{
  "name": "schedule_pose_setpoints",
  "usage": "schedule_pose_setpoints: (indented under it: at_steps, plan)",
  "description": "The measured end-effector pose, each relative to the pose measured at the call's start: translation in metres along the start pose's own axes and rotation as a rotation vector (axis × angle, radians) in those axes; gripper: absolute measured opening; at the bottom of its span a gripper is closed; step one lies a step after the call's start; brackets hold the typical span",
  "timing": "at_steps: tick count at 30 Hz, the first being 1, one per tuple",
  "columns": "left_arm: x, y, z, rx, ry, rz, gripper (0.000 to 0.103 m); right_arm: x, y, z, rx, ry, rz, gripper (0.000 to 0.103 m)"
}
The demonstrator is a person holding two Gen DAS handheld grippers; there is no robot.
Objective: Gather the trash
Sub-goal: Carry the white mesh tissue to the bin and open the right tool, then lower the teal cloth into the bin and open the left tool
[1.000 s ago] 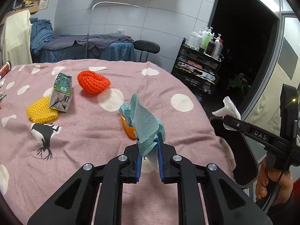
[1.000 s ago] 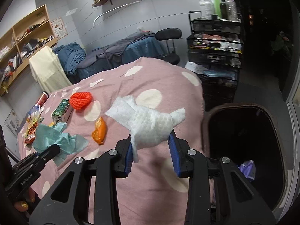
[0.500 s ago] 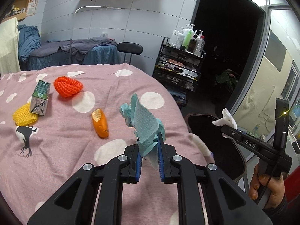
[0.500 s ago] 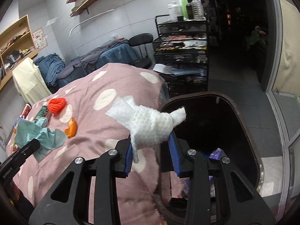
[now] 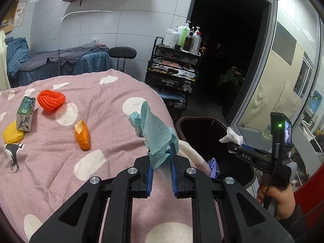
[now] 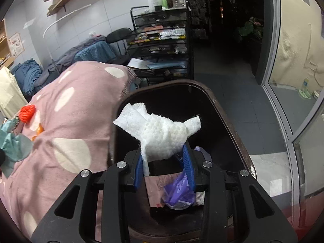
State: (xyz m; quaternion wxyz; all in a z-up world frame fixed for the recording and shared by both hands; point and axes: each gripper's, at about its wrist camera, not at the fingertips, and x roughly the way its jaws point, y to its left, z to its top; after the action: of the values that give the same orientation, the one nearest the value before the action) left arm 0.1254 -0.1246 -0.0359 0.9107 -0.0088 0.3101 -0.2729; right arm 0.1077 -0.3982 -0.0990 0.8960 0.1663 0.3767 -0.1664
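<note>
— What's in your fingers right now?

— My right gripper (image 6: 165, 159) is pinching a white wad of tissue (image 6: 162, 135), blue pads pressed on its sides. My left gripper (image 5: 161, 162) is nipped nearly shut on a teal paper towel (image 5: 157, 139) that stands up out of it.

— And what has changed?

— A second ago the white wad hung over the pink spotted cloth of the tabletop (image 6: 66, 133). Now it hangs over the open mouth of the dark bin (image 6: 228, 121) — I see a purple wrapper (image 6: 179, 192) and a pink paper (image 6: 156, 186) lying inside, below my fingers. My left hand has swung toward the bin too, but its towel is over the tabletop's edge, just short of the rim.

— So?

— I judge the right is ready to let go; the left follows.

— Further off?

— An orange wrapper (image 5: 82, 135), a green carton (image 5: 25, 113), a red mesh sleeve (image 5: 51, 99) and a yellow one (image 5: 12, 134) lie on the tabletop, uncollected.
</note>
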Motion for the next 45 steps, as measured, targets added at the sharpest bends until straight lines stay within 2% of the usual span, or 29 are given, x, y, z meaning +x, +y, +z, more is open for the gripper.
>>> schedule_pose_setpoints:
  at_steps: [4,6,8,11,15,30,45]
  plan:
    - [0.003,-0.009,-0.001,0.019,0.004,-0.01,0.015,0.019,-0.01,-0.005,0.016,0.037,-0.015,0.035]
    - [0.003,-0.012,-0.001,0.027,0.003,-0.014,0.015,0.025,-0.014,-0.008,0.025,0.053,-0.008,0.039]
    - [0.004,-0.015,0.0,0.037,0.004,-0.018,0.015,0.03,-0.016,-0.012,0.032,0.066,-0.003,0.048]
    - [0.009,-0.018,0.001,0.047,0.01,-0.024,0.015,0.032,-0.015,-0.016,0.032,0.065,-0.013,0.074]
    - [0.015,-0.024,0.001,0.059,0.019,-0.035,0.015,0.027,-0.018,-0.019,0.043,0.048,-0.01,0.081]
    - [0.05,-0.059,0.017,0.107,0.072,-0.123,0.015,-0.017,-0.026,-0.008,0.105,-0.101,-0.028,0.086]
    - [0.108,-0.094,0.023,0.16,0.201,-0.17,0.015,-0.033,-0.051,-0.002,0.198,-0.129,-0.067,0.088]
